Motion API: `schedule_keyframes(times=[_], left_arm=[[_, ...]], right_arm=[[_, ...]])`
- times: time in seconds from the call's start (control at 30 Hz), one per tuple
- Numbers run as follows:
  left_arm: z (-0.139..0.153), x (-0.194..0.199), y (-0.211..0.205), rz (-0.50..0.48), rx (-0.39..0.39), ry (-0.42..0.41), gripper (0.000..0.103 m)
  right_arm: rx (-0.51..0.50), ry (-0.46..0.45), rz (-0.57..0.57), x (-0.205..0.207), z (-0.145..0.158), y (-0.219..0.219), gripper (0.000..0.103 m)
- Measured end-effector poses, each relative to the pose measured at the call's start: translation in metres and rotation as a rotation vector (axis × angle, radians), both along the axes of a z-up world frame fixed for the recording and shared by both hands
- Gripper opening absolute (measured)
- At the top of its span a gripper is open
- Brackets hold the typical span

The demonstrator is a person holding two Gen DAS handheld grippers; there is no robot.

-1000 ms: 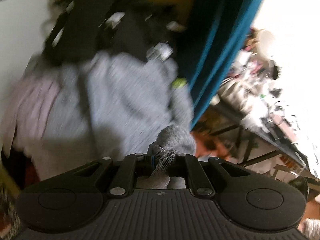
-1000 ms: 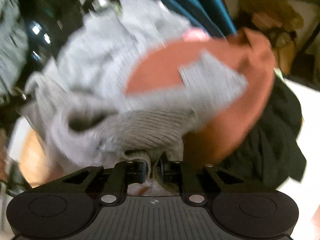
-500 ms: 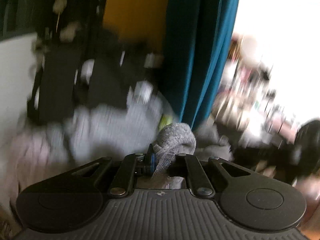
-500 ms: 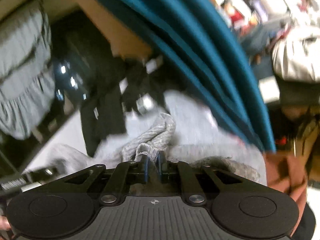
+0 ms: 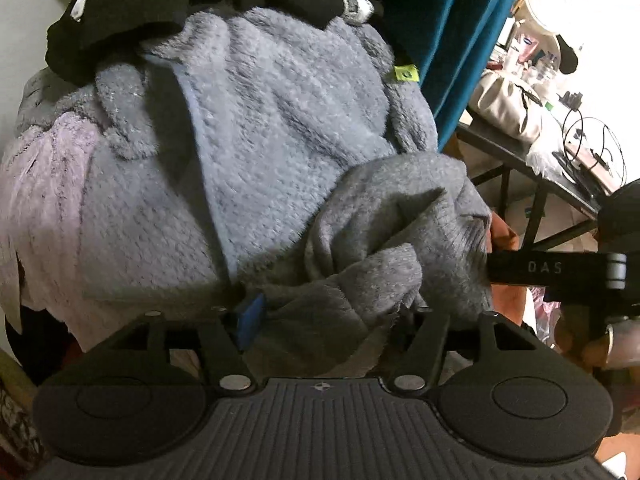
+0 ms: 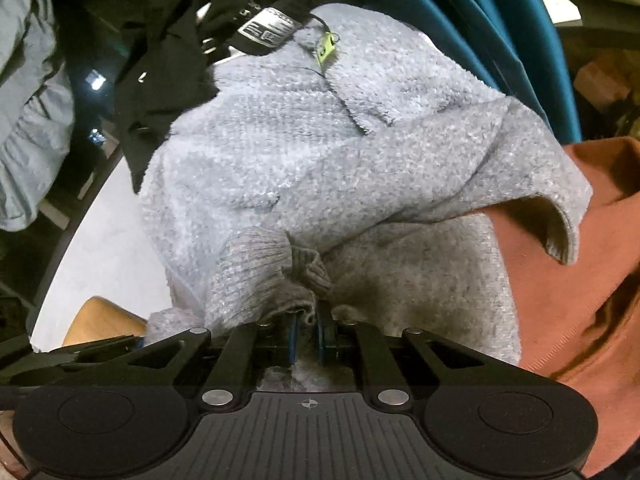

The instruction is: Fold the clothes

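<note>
Left claw: jaws have just been opening and stand apart; the grey knit sweater lies loose between them, no pad pressing on it
Right claw: clamped together on a ribbed cuff of the same sweater
Change: where the left claw pinched a bunch of knit half a second ago, that bunch now slumps free onto the heap
Task reading: likely one side laid down, the other side yet to be set
Sweater position: atop the fluffy lilac-grey garment, beside the rust-orange cloth
Beyond: black clothes and teal curtain
</note>
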State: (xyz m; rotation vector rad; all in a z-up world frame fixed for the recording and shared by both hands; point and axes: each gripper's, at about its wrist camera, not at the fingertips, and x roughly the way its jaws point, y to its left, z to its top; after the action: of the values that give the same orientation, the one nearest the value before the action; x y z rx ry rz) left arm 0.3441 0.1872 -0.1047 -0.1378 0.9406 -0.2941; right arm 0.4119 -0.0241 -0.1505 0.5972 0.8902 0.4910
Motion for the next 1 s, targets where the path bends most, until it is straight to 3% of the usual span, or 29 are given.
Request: schedule_keyframes(times=[0.1,0.33,0.43,0.47,0.5,0.6,0.8,1.0], left_arm=[[0.002,0.007,0.007,0.016,-0.025,0.025,0.064],[0.0,0.02,0.004,-0.017,0.021,0.06,0.07],[-0.001,0.022,0.002,-0.027,0.034,0.065,0.074],[-0.002,0.022,0.001,-0.031,0.037,0.067,0.075],[-0.003,0.023,0.0,-0.035,0.038,0.071,0.075],[-0.004,0.025,-0.001,-0.044,0.038,0.079,0.076],[-0.005,0.029,-0.003,-0.053,0.039,0.094,0.076],[-0.006,0.032,-0.003,-0.061,0.037,0.1,0.076]], right_arm=[[-0.032,-0.002,0.0,0.004,0.0,0.005,0.009],[-0.182,-0.081,0.0,-0.012,0.012,0.022,0.014],[-0.246,-0.112,-0.004,-0.021,0.023,0.02,0.028],[-0.267,-0.123,-0.008,-0.024,0.026,0.018,0.038],[-0.285,-0.131,-0.015,-0.028,0.029,0.015,0.054],[-0.319,-0.137,-0.051,-0.036,0.032,0.002,0.081],[-0.256,-0.085,-0.086,-0.052,0.022,-0.021,0.095],[-0.212,-0.021,-0.097,-0.063,0.009,-0.028,0.095]])
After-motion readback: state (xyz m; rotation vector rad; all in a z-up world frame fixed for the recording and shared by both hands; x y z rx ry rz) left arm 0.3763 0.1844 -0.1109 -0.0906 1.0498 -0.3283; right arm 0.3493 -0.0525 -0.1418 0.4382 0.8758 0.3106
